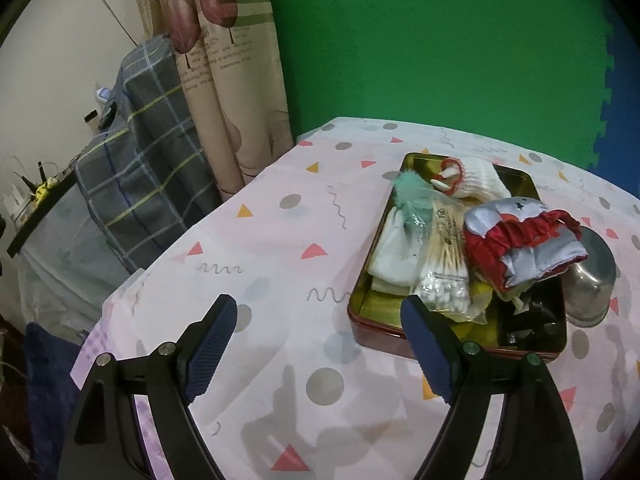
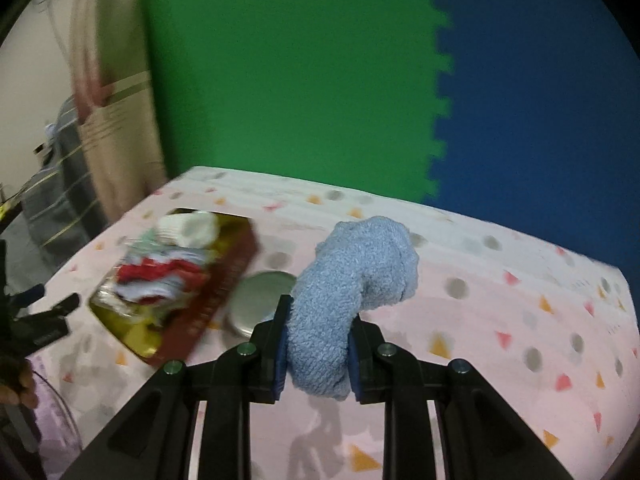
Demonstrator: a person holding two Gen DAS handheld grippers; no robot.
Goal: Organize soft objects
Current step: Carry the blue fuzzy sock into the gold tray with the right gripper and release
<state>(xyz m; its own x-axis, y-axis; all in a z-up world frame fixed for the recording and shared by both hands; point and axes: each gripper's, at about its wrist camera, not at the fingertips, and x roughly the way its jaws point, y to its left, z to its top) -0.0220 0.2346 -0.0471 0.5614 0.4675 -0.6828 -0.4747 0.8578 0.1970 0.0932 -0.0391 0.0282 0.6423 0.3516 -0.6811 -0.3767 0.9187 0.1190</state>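
My right gripper is shut on a rolled light blue towel and holds it above the table. A red tin box with a gold inside stands on the table. It holds a white knitted glove, a red and silver cloth, a bag of cotton swabs and white cloth. The box also shows blurred in the right wrist view. My left gripper is open and empty, low over the table just left of the box's near corner.
A steel cup lies tipped against the box's right side; it also shows in the right wrist view. The table has a pink patterned cloth. A plaid-covered bundle and curtain stand left of the table.
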